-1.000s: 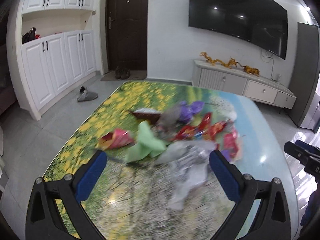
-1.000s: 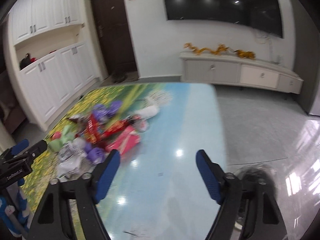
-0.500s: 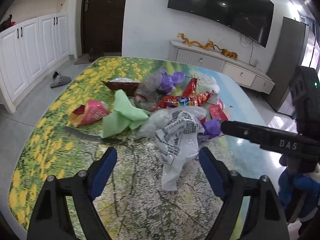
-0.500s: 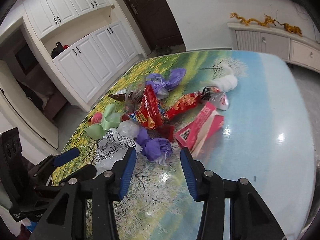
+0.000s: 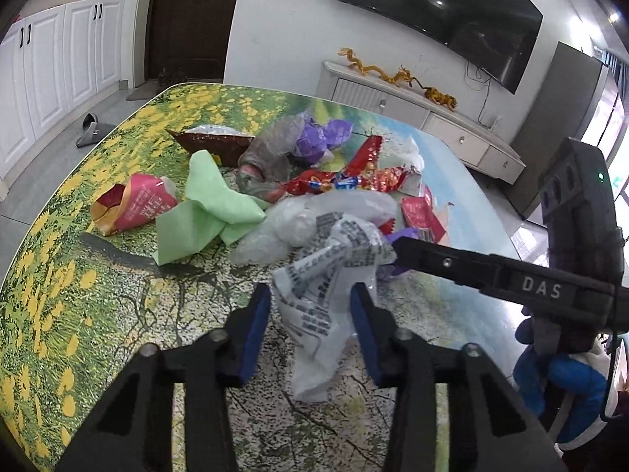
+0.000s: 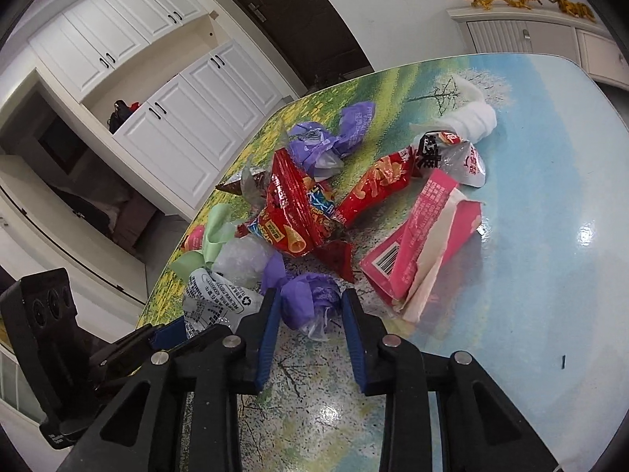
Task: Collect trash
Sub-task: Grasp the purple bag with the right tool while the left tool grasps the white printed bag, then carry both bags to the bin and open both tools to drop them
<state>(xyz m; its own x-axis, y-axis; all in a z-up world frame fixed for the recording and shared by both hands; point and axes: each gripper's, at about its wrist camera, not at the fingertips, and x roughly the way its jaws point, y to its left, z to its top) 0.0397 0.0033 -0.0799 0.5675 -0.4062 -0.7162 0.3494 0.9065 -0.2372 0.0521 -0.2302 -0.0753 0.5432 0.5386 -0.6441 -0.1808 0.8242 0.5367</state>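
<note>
A heap of trash lies on the picture-printed table (image 5: 78,267). My left gripper (image 5: 310,295) has its jaws partly closed around a clear plastic bag with black print (image 5: 326,275), which lies between the fingers; the bag also shows in the right wrist view (image 6: 214,301). My right gripper (image 6: 310,303) has its jaws narrowed around a crumpled purple wrapper (image 6: 310,299). The right gripper (image 5: 397,246) reaches in from the right in the left wrist view. Red snack wrappers (image 6: 295,208), a green sheet (image 5: 204,208) and a pink packet (image 6: 420,244) lie in the heap.
A pink-red packet (image 5: 133,204) lies at the heap's left. A brown wrapper (image 5: 216,143) and a purple bag (image 5: 322,137) lie at the back. White tissue (image 6: 471,118) lies far right. White cabinets (image 5: 59,63) and a TV console (image 5: 412,110) stand beyond the table.
Both grippers moved forward into the heap and their jaws narrowed: the left around the printed plastic bag, the right around the purple wrapper.
</note>
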